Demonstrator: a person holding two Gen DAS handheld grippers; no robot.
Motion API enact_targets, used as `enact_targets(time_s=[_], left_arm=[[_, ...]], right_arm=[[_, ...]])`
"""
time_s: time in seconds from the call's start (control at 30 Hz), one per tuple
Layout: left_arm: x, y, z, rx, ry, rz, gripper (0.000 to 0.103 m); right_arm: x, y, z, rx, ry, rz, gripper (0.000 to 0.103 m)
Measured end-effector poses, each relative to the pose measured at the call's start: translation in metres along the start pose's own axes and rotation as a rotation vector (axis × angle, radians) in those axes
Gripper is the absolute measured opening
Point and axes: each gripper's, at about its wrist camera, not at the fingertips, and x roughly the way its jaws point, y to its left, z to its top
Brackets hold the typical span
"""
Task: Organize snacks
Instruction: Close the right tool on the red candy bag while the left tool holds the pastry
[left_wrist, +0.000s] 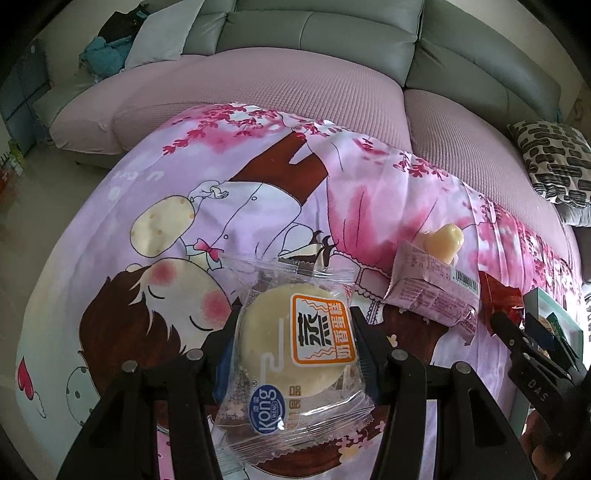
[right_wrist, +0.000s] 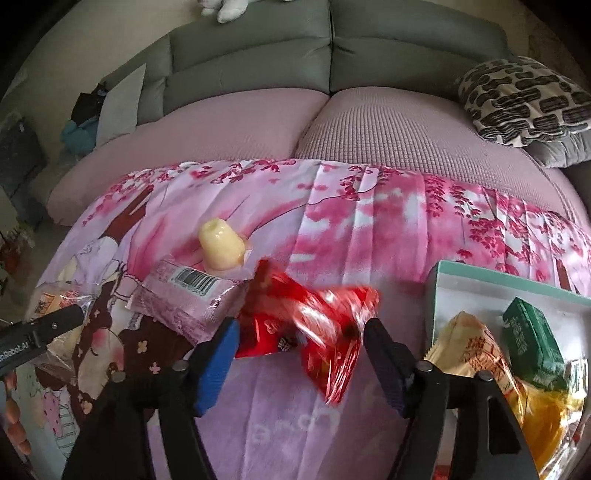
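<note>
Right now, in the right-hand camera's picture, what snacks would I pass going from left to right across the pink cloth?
Cake in a clear wrapper → yellow jelly cup → red packet between the right gripper's parted fingers → orange-yellow packet → green carton, these last two inside the box.

The left tongs (left_wrist: 295, 347) point steeply down, their black fingers (left_wrist: 365, 343) pressed against both sides of a clear-wrapped steamed cake (left_wrist: 295, 354) and gripping it. The right tongs (right_wrist: 301, 343) also tilt steeply down, their jaws parted wide; a red snack packet (right_wrist: 314, 325) sits between the blue-padded fingers (right_wrist: 218, 354), which do not press on it.
</note>
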Motion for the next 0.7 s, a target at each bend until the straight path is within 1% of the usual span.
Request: enact_targets(time_s=[0.1,0.3,0.4,0.43,0.47,0.53,0.57,0.63,0.7], left_arm=[[0.000,0.000,0.001,-0.004,-0.003,-0.002,0.056],[0.003,-0.002,0.001,0.000,0.005,-0.007,0.056],[0.006,-0.004,0.001,0.006,0.013,-0.006,0.056],[0.006,-0.005,0.001,0.008,0.014,-0.007,0.056],[0.006,-0.005,0.001,0.010,0.013,-0.008,0.056],[0.006,-0.007,0.001,0.014,0.011,-0.008,0.056],[0.006,-0.008,0.001,0.015,0.011,-0.008,0.056],[0.006,-0.009,0.002,0.019,0.010,-0.010,0.056],[0.004,-0.010,0.002,0.022,0.008,-0.008,0.056]], right_arm=[[0.007,-0.001,0.002,-0.001,0.019,0.015,0.078],[0.018,-0.010,0.008,0.092,0.031,0.054,0.078],[0.019,-0.010,0.009,0.113,0.029,0.046,0.077],[0.019,-0.010,0.009,0.123,0.024,0.048,0.075],[0.018,-0.011,0.009,0.129,0.021,0.049,0.070],[0.018,-0.012,0.008,0.143,0.017,0.049,0.067],[0.018,-0.012,0.007,0.147,0.017,0.046,0.062],[0.016,-0.012,0.006,0.147,0.014,0.038,0.061],[0.013,-0.011,0.005,0.142,0.006,0.027,0.057]])
